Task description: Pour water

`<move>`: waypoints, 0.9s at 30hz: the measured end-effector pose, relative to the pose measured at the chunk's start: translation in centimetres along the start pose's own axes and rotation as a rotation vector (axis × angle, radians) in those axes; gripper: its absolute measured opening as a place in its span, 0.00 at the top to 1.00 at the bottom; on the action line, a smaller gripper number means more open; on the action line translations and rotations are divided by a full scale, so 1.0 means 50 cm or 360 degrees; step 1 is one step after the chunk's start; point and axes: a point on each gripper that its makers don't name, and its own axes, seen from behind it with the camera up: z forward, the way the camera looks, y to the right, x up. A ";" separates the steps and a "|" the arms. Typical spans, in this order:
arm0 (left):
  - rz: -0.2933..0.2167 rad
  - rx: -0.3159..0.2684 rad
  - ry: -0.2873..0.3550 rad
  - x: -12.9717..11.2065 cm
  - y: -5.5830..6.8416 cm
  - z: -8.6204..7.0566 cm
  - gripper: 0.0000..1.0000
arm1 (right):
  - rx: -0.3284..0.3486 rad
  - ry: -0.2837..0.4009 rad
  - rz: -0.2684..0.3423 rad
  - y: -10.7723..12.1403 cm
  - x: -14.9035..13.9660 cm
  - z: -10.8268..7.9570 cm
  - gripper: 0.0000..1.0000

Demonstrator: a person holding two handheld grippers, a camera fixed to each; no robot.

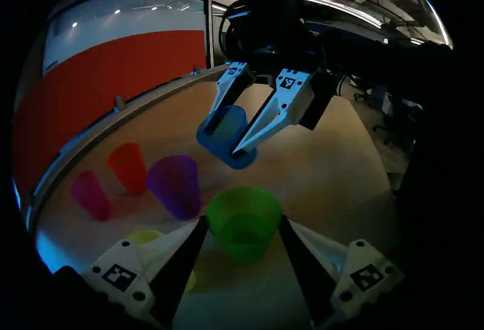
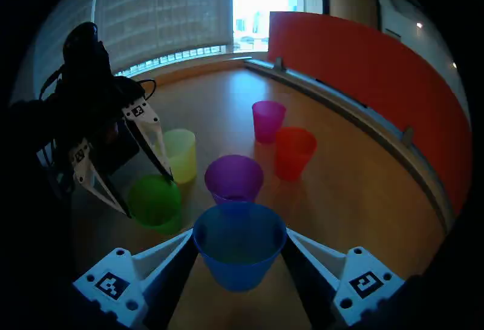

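Note:
My left gripper [image 1: 242, 221] is shut on a green cup [image 1: 243, 228], held upright low over the wooden table [image 1: 327, 173]. Beyond and above it, my right gripper [image 1: 225, 142] is shut on a blue cup [image 1: 222, 132], which hangs in the air and looks tilted. In the right gripper view the blue cup [image 2: 240, 251] sits between the right gripper's [image 2: 240, 233] fingers, mouth up. To its left the left gripper [image 2: 148, 197] holds the green cup [image 2: 154, 203] close to the table [image 2: 363, 209]. I cannot tell how much water is in either cup.
A purple cup [image 1: 174, 185] [image 2: 233, 177], an orange cup [image 1: 127, 167] [image 2: 294, 150], a magenta cup [image 1: 91, 194] [image 2: 268, 119] and a yellow cup [image 1: 145, 236] [image 2: 180, 155] stand nearby. A red partition [image 1: 109, 82] [image 2: 375, 70] runs along the table's far edge.

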 end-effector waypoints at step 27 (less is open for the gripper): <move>0.0016 0.0035 -0.0046 -0.018 -0.009 -0.007 0.11 | -0.0007 -0.0005 0.0001 -0.003 -0.003 0.003 0.10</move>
